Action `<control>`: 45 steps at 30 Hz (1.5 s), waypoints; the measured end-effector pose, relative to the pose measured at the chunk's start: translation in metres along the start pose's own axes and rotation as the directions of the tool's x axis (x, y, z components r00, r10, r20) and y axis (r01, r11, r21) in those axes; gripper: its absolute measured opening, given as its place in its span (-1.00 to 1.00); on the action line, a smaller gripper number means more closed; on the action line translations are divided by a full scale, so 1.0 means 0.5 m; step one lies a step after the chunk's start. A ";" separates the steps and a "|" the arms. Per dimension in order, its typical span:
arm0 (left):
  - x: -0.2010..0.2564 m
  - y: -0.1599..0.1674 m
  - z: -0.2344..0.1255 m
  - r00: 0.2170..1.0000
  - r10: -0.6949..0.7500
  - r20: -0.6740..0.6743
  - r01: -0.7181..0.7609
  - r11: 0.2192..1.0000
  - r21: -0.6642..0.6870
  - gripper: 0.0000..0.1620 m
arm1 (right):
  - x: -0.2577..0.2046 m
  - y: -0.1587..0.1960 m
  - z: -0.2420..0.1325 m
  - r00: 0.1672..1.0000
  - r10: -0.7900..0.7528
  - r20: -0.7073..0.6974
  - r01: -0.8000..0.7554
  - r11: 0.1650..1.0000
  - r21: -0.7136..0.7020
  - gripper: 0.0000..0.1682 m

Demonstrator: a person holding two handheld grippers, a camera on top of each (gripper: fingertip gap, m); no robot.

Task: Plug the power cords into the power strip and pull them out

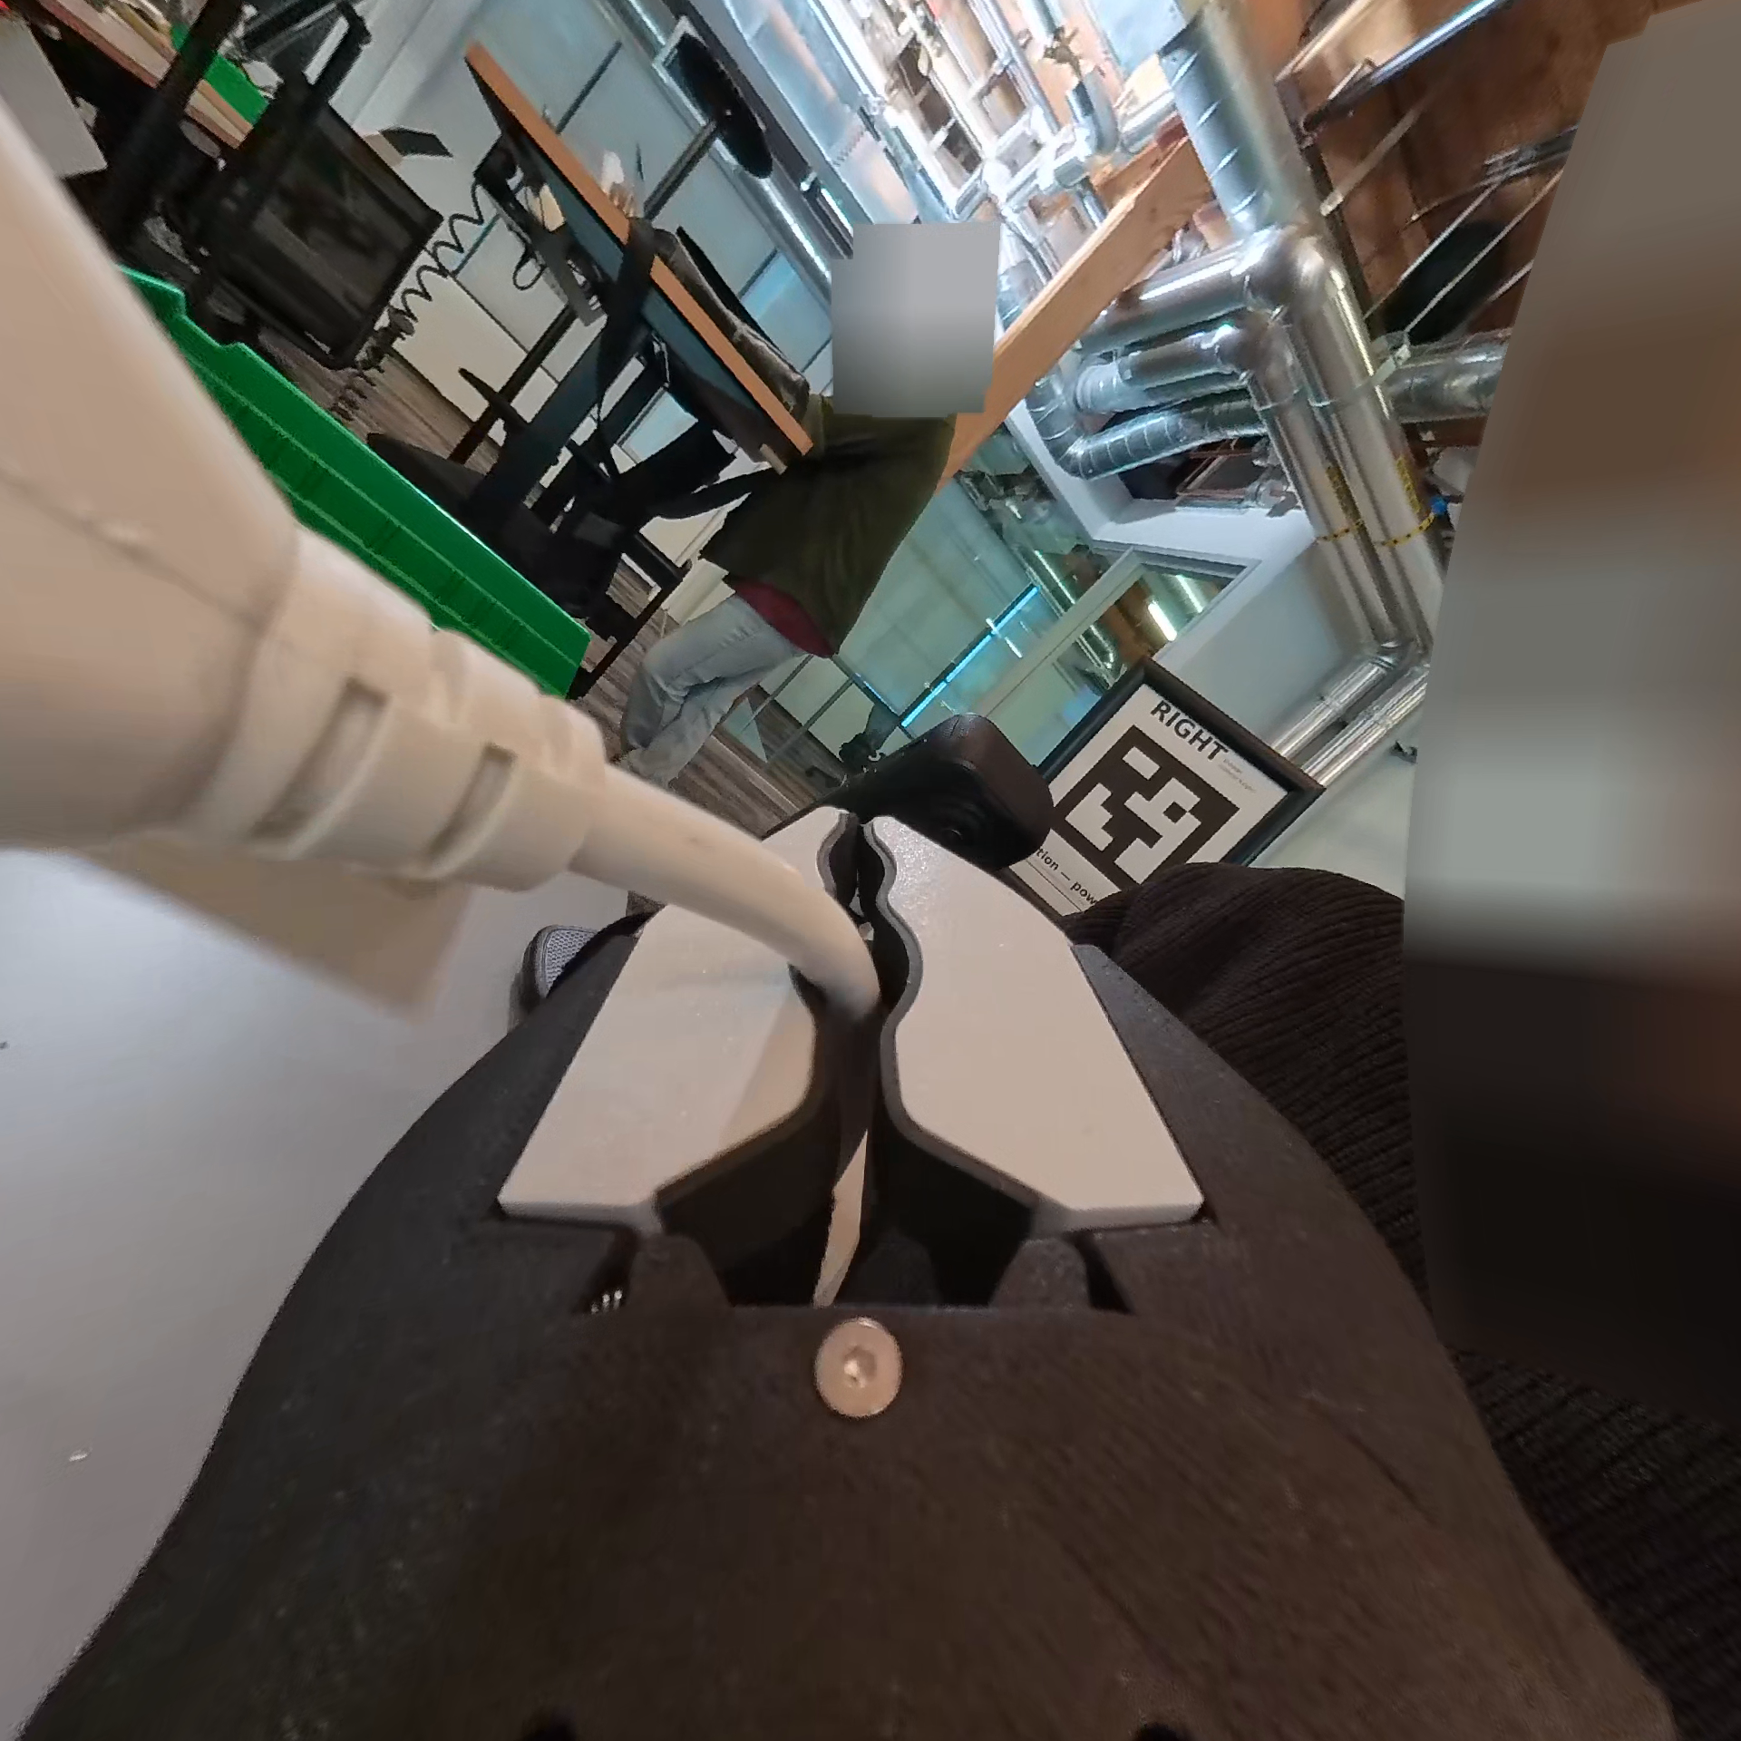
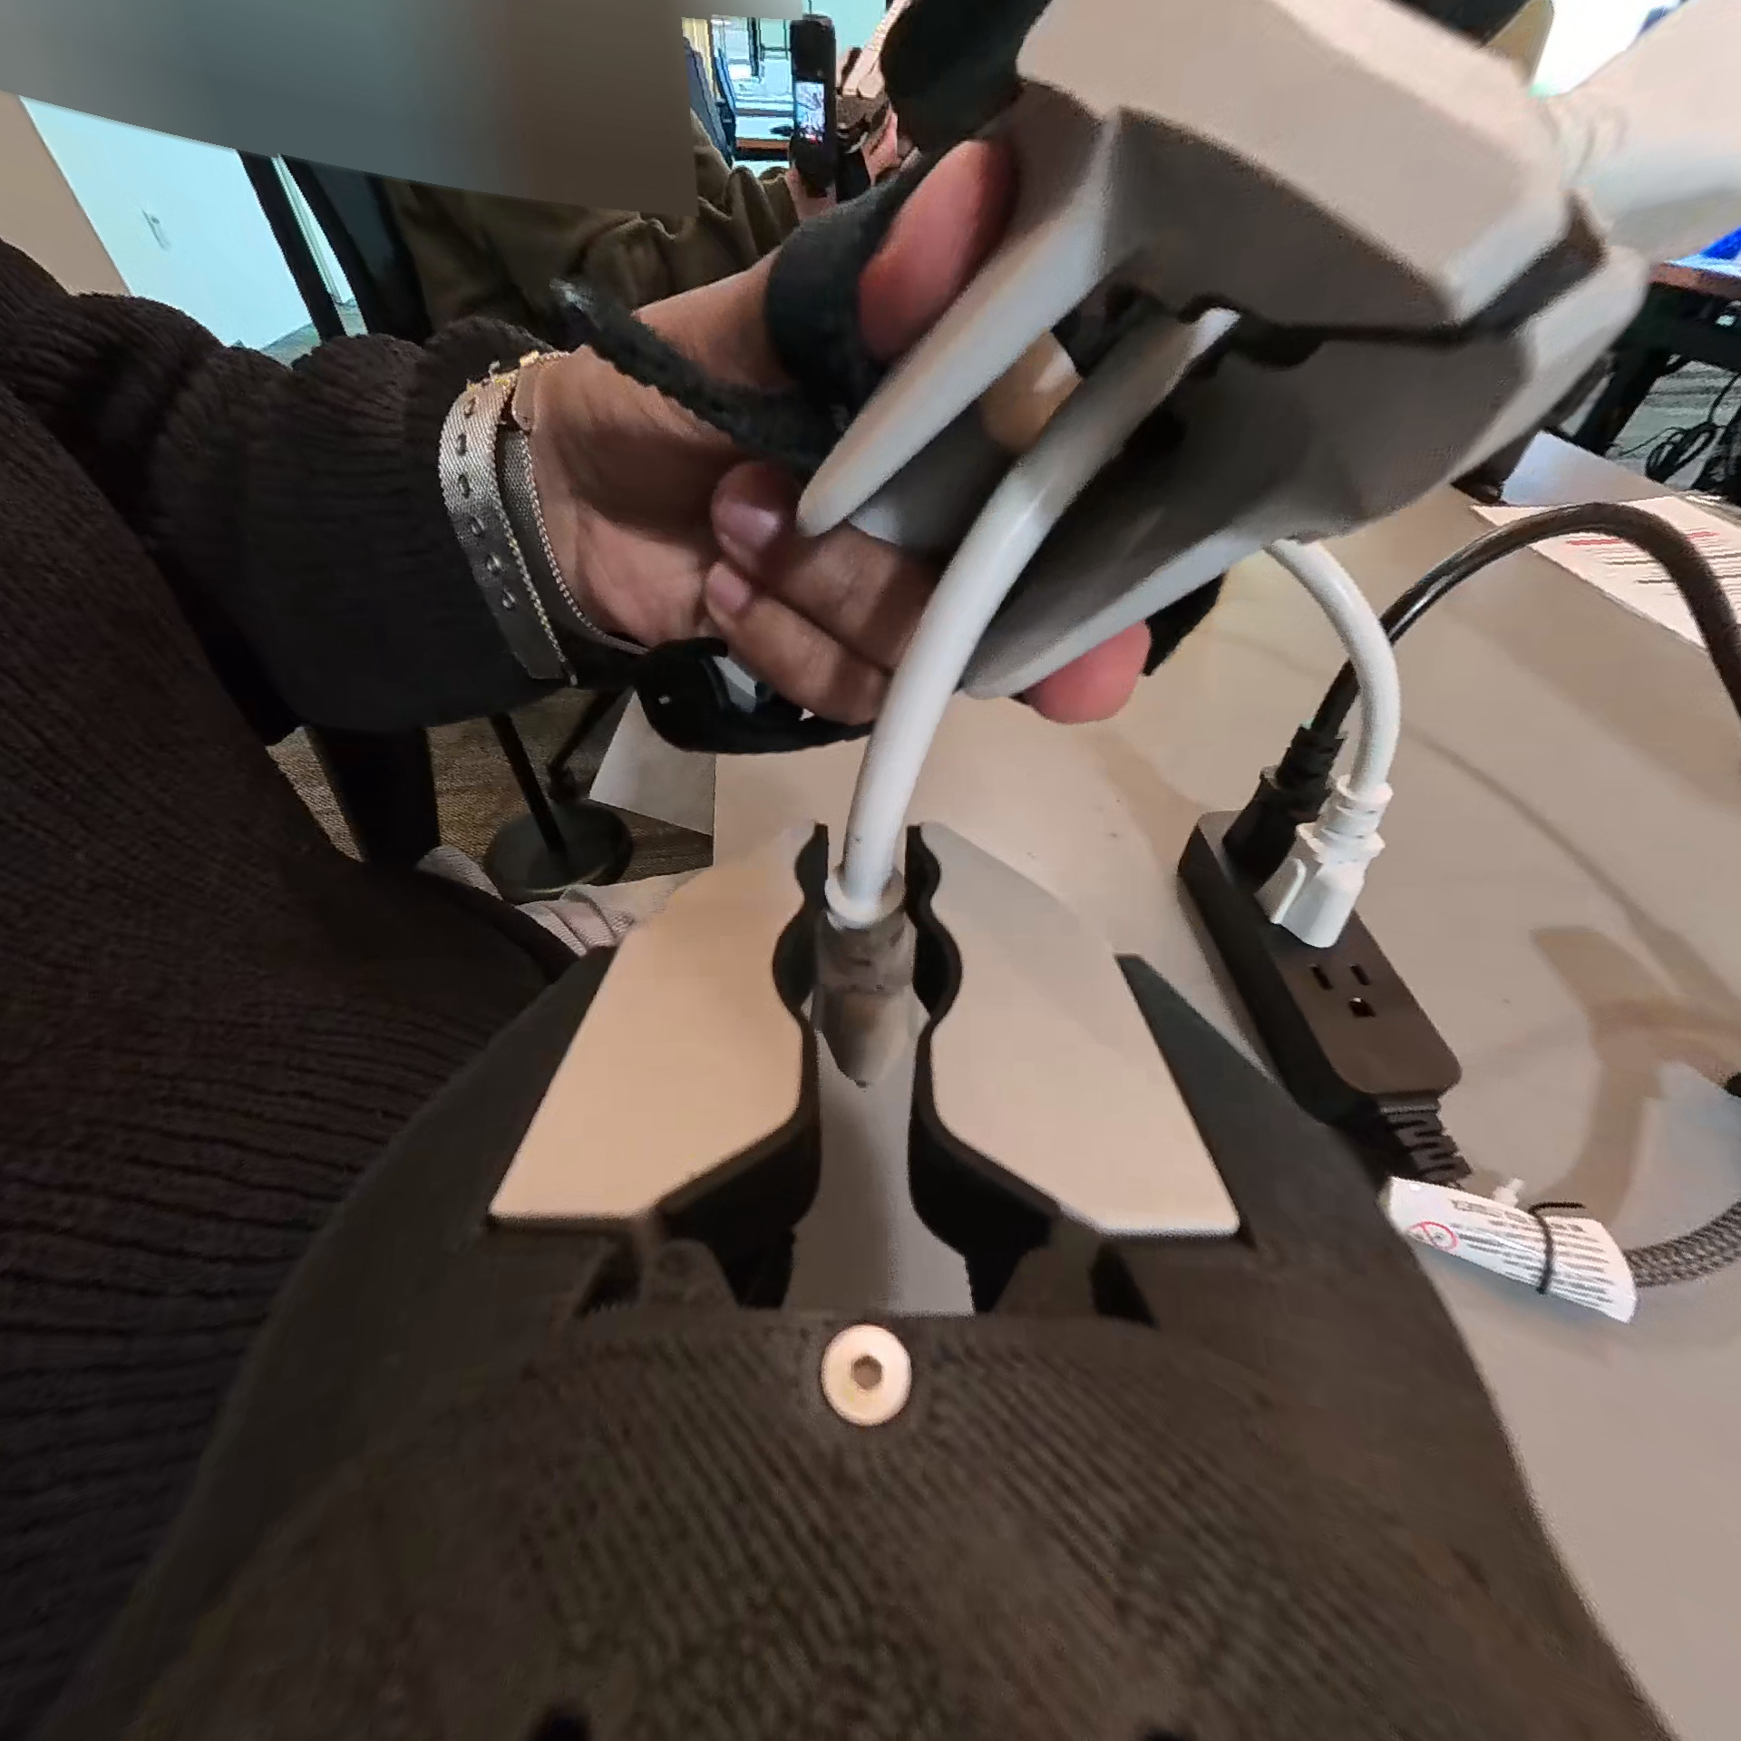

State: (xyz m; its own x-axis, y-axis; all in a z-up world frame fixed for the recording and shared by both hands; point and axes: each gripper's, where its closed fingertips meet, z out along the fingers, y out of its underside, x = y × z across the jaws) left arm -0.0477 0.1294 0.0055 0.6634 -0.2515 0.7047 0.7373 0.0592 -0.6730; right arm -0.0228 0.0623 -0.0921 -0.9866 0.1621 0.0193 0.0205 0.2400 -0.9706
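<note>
White table, workshop behind: both grippers pinch 1 white cord.

Desks, green bins (image 1: 396,528) whose contents cannot be seen, and silver ducts (image 1: 1319,396) fill the far room, where a person (image 1: 829,556) sits. On the table (image 2: 1554,1413) the black power strip (image 2: 1319,980) lies to the right; a black plug (image 2: 1291,801) and a white plug (image 2: 1328,867) sit in its far outlets, 1 near outlet bare. The left gripper (image 1: 853,904) is clamped narrow on the white cord (image 1: 744,867) just past a big white plug body (image 1: 170,603). The right gripper (image 2: 867,933) grips that cord's small end connector (image 2: 862,980), raised off the table near the strip's left side. A hand (image 2: 659,528) holds the left gripper above it.
</note>
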 end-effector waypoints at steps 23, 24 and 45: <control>-0.080 -0.225 -0.008 0.958 0.200 0.204 -0.191 0.979 -0.063 -0.11 | 0.239 -0.049 0.009 0.991 0.033 -0.126 -0.021 0.995 0.098 -0.85; -0.081 -0.246 -0.025 0.963 0.180 0.199 -0.180 0.983 -0.018 -0.19 | 0.252 -0.047 0.017 0.992 0.036 -0.125 -0.024 0.995 0.097 -0.85; -0.218 -0.224 -0.159 0.847 0.160 0.507 -0.092 0.983 -0.156 -0.93 | 0.296 0.060 0.124 0.993 0.120 0.018 -0.116 0.980 -0.164 -0.84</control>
State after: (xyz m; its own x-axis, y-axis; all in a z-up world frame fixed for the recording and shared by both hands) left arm -0.2126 0.0736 -0.0139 0.7443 0.2863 0.6033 0.6442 -0.0697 -0.7617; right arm -0.1783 0.0340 -0.1333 -0.9796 0.1729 -0.1021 0.1611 0.3734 -0.9136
